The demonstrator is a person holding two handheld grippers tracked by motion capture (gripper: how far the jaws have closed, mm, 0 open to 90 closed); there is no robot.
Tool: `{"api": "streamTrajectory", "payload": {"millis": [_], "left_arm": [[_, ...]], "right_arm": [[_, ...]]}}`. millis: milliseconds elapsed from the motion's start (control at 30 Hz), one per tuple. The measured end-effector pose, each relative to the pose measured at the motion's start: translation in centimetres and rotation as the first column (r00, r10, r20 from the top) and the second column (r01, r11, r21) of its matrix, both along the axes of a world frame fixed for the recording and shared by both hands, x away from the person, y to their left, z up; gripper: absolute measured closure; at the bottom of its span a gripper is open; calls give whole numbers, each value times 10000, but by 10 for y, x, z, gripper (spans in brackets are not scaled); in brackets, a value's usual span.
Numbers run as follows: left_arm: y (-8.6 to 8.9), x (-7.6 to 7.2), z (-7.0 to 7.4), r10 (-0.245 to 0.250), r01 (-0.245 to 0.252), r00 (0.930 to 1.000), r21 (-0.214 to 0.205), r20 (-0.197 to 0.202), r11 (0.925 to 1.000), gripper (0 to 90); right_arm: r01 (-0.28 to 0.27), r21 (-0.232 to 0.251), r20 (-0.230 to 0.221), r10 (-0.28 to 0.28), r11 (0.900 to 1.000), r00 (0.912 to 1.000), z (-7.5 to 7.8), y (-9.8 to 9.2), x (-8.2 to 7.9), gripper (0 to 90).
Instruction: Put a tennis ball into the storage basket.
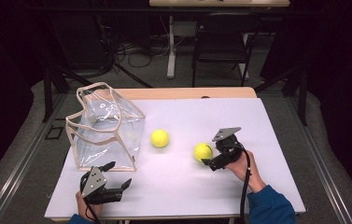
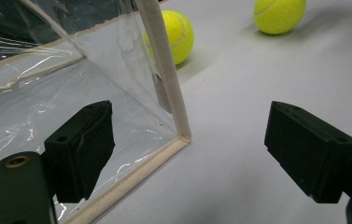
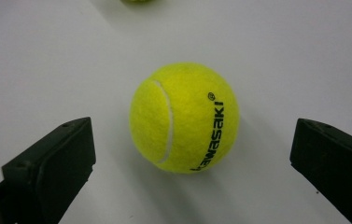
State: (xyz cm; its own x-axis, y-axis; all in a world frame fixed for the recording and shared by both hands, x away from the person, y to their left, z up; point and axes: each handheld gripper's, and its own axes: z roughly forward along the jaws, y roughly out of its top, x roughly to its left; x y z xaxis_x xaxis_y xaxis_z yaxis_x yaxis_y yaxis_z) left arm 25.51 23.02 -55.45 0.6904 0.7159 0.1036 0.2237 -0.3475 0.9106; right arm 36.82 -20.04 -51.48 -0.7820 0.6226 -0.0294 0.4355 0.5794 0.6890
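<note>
Hovering right claw (image 3: 190,154) facing ball (image 3: 184,117)

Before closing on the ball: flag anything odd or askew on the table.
Nothing looks spilled or damaged. The clear bag stands open, its soft rim sagging unevenly. Both tennis balls rest on the table, outside it.

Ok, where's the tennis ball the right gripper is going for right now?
In the high view the nearer tennis ball lies on the white table, right of centre, just ahead of the right gripper, whose open jaws flank it untouched.
</note>
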Motion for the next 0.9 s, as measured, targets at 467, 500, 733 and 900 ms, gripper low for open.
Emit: {"api": "streamTrajectory", "payload": {"millis": [467,500,733,900], "left_arm": [[0,0,0,34,-34,10000,-17,-21,10000,160],[0,0,0,28,-28,10000,-11,-46,10000,160],[0,0,0,-4,4,10000,-33,-27,10000,160],[0,0,0,-1,1,10000,-31,-25,10000,160]], "right_arm": [[-183,-277,-570,167,9994,9982,-10,15,14,0],[-187,-352,-625,165,9992,9979,-13,18,16,0],[-44,-631,-695,0,9980,9976,-17,24,20,24],[37,-751,-742,-93,9972,9972,-18,26,21,138]]}}
